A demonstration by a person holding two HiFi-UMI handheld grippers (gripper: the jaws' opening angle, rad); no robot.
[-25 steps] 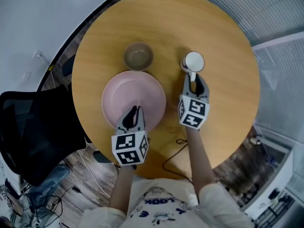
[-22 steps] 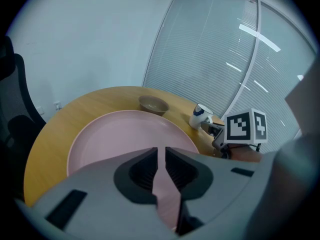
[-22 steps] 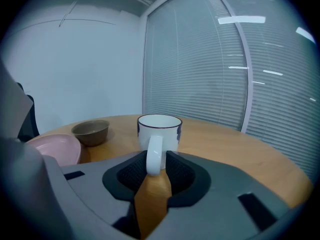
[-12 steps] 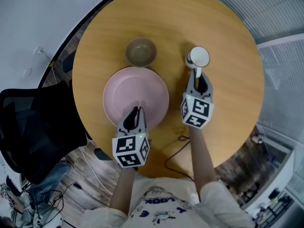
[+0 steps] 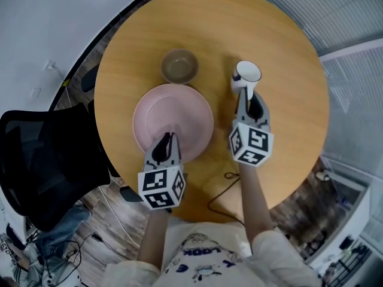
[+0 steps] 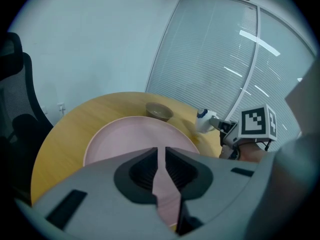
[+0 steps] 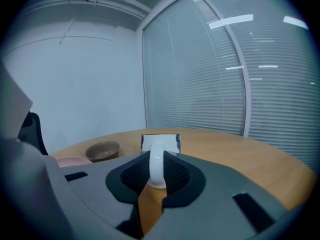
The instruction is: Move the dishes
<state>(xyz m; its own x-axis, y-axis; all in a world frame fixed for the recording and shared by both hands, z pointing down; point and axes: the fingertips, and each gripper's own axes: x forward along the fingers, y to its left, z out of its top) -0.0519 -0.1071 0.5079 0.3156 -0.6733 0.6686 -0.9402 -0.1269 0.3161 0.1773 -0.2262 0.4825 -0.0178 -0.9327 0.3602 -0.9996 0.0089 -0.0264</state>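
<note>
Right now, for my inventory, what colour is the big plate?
The plate is pale pink, clearest in the head view.

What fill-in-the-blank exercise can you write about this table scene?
The left gripper is shut on the rim of the ____ plate.
The right gripper holds the white mug by its ____.
The bowl stands on a ____ wooden table.
Missing: pink; handle; round.

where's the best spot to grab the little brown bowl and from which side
Pinch the rim of the brown bowl, one jaw inside, one outside: it stands upright, open, with no handle. Come from above at its left edge, probably; the pink plate crowds its near side and the mug stands to its right.
</note>
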